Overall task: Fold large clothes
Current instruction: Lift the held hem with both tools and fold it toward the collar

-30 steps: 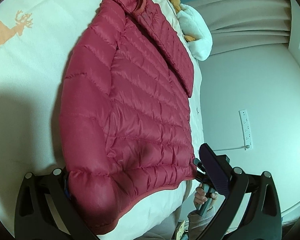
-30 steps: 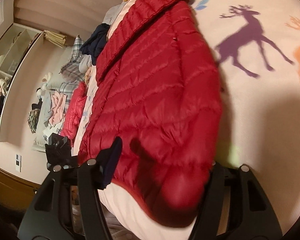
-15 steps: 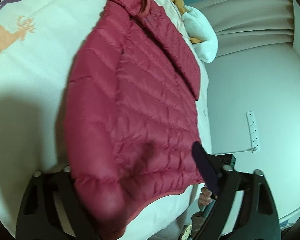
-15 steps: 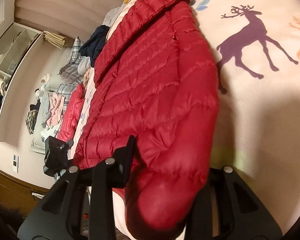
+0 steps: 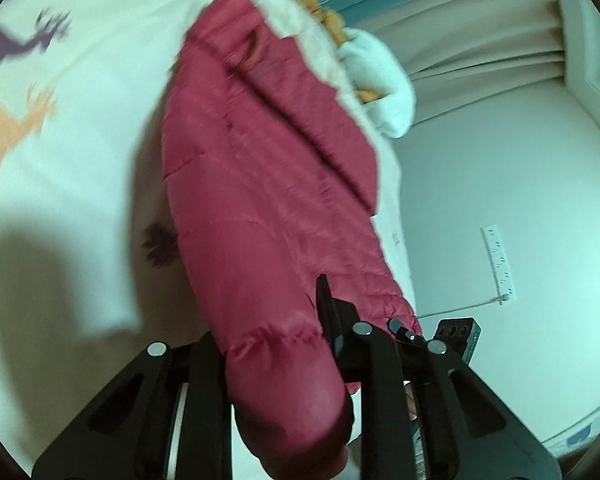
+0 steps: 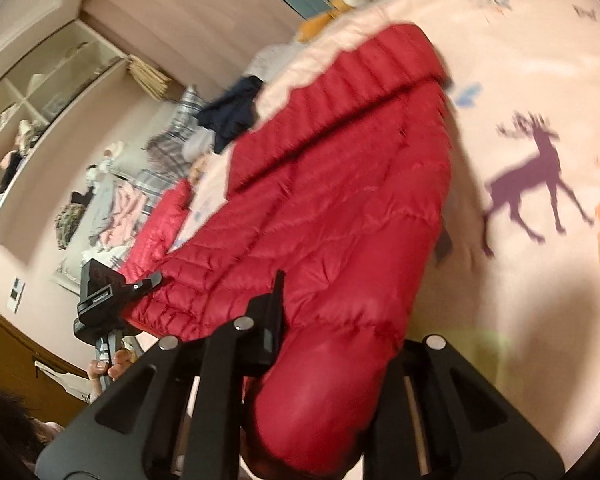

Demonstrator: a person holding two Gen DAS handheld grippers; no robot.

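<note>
The red jacket point(image 5: 268, 200) had lifted since before, each cuff pinched by the left gripper point(image 5: 276, 344) and right gripper point(image 6: 336, 328). Only the right view showed a clothes pile point(image 6: 148, 192) left of it; bare bedspread point(image 6: 540, 80) lay ahead.

The quilted puffer jacket point(image 6: 332, 200) is deep red, stitched in narrow bands; the bedspread point(image 6: 540, 60) is pale cream-pink, printed with a purple deer point(image 6: 532, 184) and an orange deer point(image 5: 16, 128); black grippers; grey-beige curtain point(image 5: 480, 40)
</note>
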